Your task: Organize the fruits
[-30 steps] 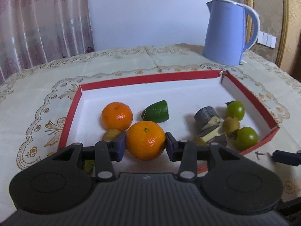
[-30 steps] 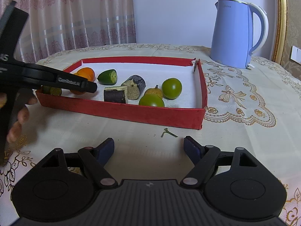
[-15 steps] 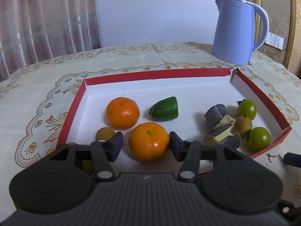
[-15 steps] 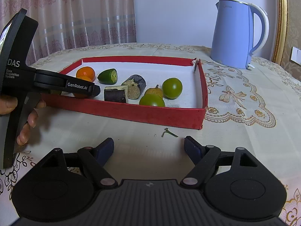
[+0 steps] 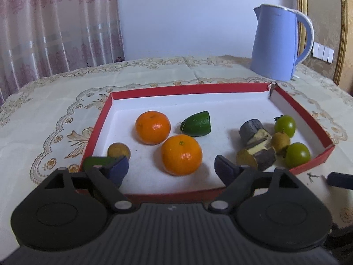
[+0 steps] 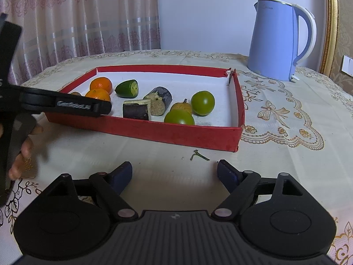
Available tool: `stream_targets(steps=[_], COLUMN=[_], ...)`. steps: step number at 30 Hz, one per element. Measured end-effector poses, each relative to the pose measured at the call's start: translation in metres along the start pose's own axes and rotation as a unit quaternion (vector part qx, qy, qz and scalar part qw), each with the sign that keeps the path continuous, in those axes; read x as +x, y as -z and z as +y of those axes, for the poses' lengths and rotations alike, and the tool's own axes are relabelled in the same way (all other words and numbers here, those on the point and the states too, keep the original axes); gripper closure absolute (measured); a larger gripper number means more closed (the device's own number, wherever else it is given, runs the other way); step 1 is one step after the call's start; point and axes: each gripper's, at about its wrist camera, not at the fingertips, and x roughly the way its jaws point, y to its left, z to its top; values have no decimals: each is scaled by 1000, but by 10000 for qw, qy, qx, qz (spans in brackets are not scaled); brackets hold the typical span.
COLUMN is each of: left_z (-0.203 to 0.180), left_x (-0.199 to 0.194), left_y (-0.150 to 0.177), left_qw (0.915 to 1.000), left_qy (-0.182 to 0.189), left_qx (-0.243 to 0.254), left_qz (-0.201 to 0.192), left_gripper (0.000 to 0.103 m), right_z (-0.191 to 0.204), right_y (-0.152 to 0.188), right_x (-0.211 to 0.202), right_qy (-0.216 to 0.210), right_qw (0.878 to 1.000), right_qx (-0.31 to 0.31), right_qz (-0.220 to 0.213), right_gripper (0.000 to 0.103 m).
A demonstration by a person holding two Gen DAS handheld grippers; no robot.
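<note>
My left gripper [image 5: 171, 165] hangs over the near edge of the red tray [image 5: 97, 128], and its fingers [image 5: 118, 167] are opening, with the near orange [image 5: 181, 154] between them but clear of both pads. That orange sits on the tray's white floor, just in front of the second orange [image 5: 153, 127]. The cut green piece [image 5: 196, 123] lies beside the second orange, toward the tray's middle. A small brownish fruit [image 5: 118, 150] rests near the tray's left wall. Toward the tray's right wall I see the dark cut chunks [image 5: 253, 130] and two green round fruits [image 5: 285, 125], close together. My right gripper [image 6: 174, 172] hovers over the counter [image 6: 132, 154] short of the tray's near wall, its fingers opening wide with nothing between them. The blue kettle [image 6: 273, 39] stands beyond the tray's far right corner.
</note>
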Motion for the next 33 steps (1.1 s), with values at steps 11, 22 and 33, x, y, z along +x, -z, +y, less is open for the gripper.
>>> stream_targets(steps=[11,22,33], left_z=[8,16,12], left_x=[-40,-66,-89], left_y=[12,27,33], left_qw=[9998,9994,9993], left_qy=[-33,-47,4], left_qx=[-158,-302,-300], left_qz=[-151,-137,-216], left_gripper=[13,8,2], right_z=[-5,15,14], right_y=[3,-8,-13], right_x=[-11,-19,-18], right_qy=[197,275,495], right_qw=[9990,9979,9943], right_qx=[265,431,883], right_qz=[-293,-387,-327], right_gripper=[5,5,5])
